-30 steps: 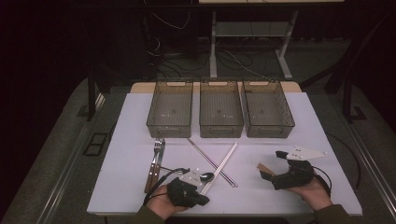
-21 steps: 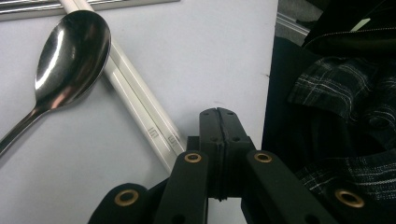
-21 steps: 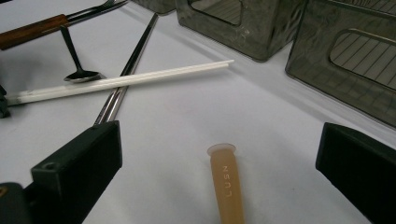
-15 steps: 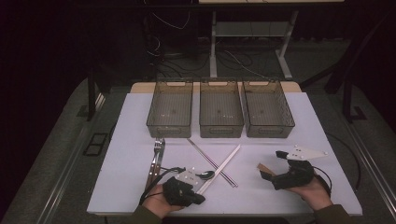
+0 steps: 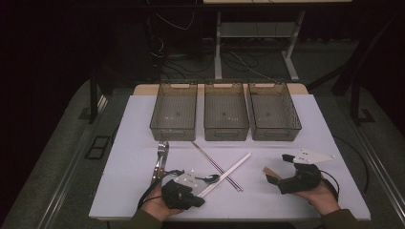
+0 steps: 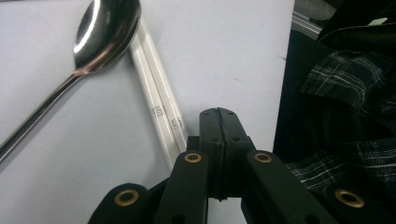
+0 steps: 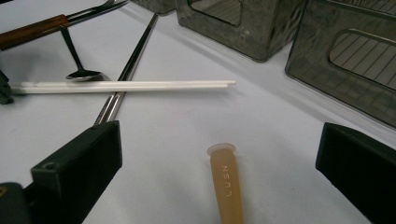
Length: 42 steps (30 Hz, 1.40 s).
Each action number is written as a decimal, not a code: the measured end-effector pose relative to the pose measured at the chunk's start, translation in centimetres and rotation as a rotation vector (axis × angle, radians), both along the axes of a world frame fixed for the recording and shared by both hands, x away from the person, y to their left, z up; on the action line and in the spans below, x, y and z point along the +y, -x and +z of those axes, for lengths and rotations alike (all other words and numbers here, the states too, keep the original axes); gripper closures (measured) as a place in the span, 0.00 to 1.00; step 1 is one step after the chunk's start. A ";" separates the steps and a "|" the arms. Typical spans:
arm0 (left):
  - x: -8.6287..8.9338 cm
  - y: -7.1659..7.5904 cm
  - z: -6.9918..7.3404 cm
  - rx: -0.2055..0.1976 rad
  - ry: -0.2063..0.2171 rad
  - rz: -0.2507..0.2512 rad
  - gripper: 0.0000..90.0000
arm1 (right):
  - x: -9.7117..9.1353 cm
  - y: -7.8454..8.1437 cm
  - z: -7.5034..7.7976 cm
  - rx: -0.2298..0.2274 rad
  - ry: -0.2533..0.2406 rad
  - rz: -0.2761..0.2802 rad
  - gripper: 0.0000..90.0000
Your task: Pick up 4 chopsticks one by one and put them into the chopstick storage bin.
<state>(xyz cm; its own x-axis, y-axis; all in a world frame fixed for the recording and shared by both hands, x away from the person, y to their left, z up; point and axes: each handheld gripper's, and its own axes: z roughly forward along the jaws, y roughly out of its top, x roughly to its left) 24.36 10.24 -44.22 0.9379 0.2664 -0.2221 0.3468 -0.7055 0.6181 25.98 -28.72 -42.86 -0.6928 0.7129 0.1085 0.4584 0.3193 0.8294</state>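
White chopsticks (image 6: 156, 100) lie just beside the left gripper (image 6: 218, 113), whose jaws are pressed together with nothing between them; a spoon (image 6: 100, 32) rests against the chopsticks farther off. On the tabletop (image 5: 138, 124), the right gripper (image 7: 219, 154) stands with jaws wide apart around a tan handle (image 7: 226, 186), not touching it. Three bins (image 5: 226, 114) sit beyond.

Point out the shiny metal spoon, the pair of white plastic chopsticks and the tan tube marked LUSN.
shiny metal spoon (image 6: 105, 28): left gripper view, on its bowl.
pair of white plastic chopsticks (image 7: 126, 86): right gripper view, mid-length.
tan tube marked LUSN (image 7: 226, 186): right gripper view, on its lettered side.
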 end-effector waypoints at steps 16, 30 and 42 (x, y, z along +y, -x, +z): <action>1.1 -0.2 0.2 -0.003 -0.022 0.049 0.99 | 0.0 0.0 0.0 0.000 0.000 0.000 0.01; 1.8 -0.6 0.3 -0.024 -0.035 0.058 0.99 | 0.0 0.0 0.0 -0.001 0.001 0.001 0.01; 2.5 -0.9 0.3 -0.039 -0.041 0.094 0.99 | 0.0 0.0 0.0 0.000 0.001 0.001 0.01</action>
